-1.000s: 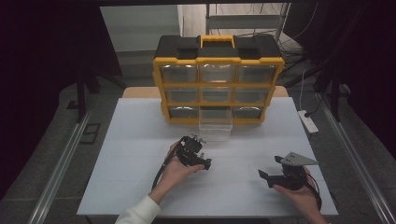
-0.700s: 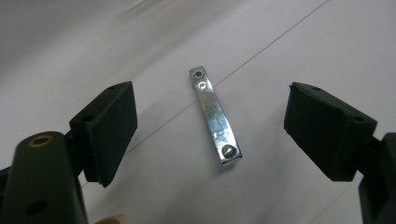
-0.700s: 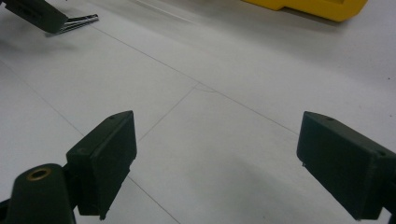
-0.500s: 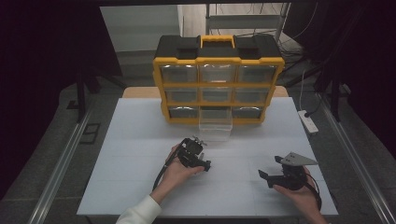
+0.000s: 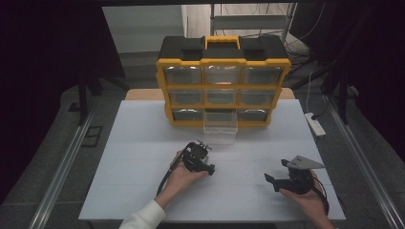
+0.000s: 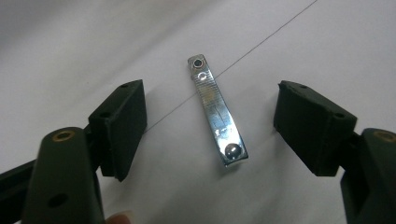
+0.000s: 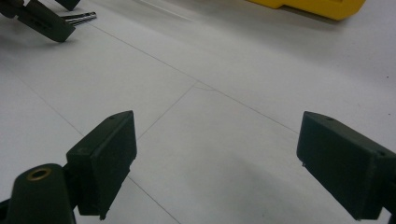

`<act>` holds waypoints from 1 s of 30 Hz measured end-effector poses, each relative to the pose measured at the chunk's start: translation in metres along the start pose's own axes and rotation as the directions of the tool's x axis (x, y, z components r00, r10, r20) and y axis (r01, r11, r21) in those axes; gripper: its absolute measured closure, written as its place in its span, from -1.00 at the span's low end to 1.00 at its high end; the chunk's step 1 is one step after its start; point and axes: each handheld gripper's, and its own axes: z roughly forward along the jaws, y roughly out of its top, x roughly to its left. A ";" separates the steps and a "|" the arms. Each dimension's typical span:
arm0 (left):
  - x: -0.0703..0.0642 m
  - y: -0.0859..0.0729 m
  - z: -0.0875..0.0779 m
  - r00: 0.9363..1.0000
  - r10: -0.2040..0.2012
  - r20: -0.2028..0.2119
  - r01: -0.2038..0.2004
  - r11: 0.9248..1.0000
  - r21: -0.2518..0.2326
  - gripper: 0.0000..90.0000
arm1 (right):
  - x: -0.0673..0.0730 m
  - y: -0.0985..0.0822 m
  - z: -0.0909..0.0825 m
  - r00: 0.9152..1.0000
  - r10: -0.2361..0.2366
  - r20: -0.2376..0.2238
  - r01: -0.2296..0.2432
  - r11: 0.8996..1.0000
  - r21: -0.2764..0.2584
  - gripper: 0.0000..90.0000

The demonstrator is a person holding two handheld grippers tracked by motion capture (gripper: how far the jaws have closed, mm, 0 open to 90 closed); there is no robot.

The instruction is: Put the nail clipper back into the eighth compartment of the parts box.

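Little has moved since before: the left gripper [image 6: 210, 121], jaws wide, hovers over a nail clipper [image 6: 216, 109], the right gripper [image 7: 215, 163] also wide, one cabinet [image 5: 223, 81] drawer [image 5: 220, 130] pulled out.

no legible text, labels or numbers anywhere

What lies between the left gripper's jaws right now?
A nail clipper lies flat on the white table between the open left gripper jaws, touching neither; the left gripper view shows it.
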 end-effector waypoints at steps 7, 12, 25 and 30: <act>0.001 0.001 -0.001 1.000 0.000 0.003 0.000 1.000 0.011 -0.29 | 0.000 0.000 0.000 1.000 -0.001 0.003 0.001 1.000 0.002 -0.73; 0.000 0.002 -0.001 1.000 -0.005 -0.004 0.005 1.000 0.024 -0.26 | 0.000 0.000 0.000 1.000 -0.001 0.003 0.001 1.000 0.002 -0.73; -0.004 0.010 -0.005 1.000 -0.019 -0.005 0.020 0.997 0.079 0.20 | 0.001 0.000 0.000 1.000 -0.002 0.004 0.002 1.000 0.002 -0.73; -0.006 0.012 -0.005 0.999 -0.041 -0.013 0.042 0.995 0.095 0.51 | 0.001 0.000 0.000 1.000 -0.004 0.006 0.004 1.000 0.002 -0.73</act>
